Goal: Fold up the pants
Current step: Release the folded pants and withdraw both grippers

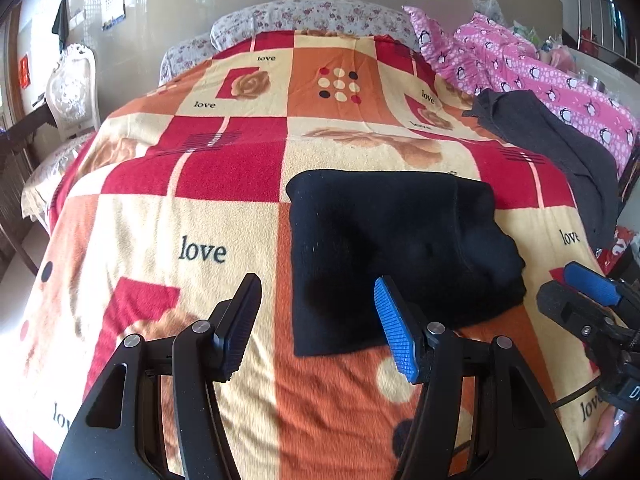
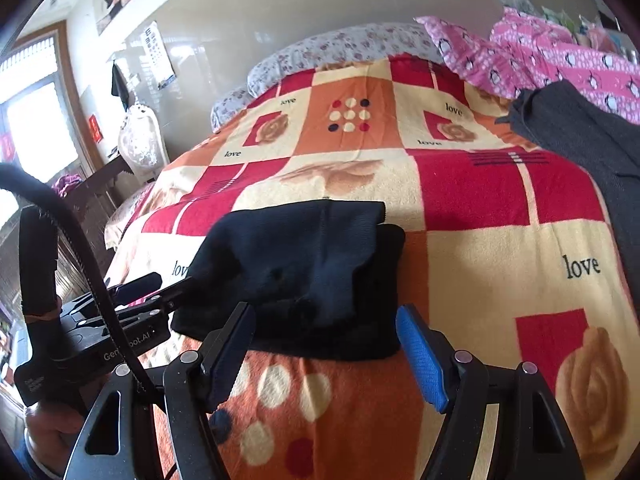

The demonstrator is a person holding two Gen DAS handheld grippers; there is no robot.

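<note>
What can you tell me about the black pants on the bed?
The pants are black, of a soft, slightly fuzzy knit, folded into a compact, roughly rectangular bundle of several layers. One layer pokes out along the right side, where a seam shows, and the top surface is a little lumpy. They lie flat on the blanket near its front edge. Both claws are open just in front of the bundle and nothing grips it.

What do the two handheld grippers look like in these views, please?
Both the left gripper and the right gripper have black angular frames with silver pivot pins. Each carries one ribbed black pad and one textured blue pad. A black cable arcs over the left unit, which bears white lettering.
</note>
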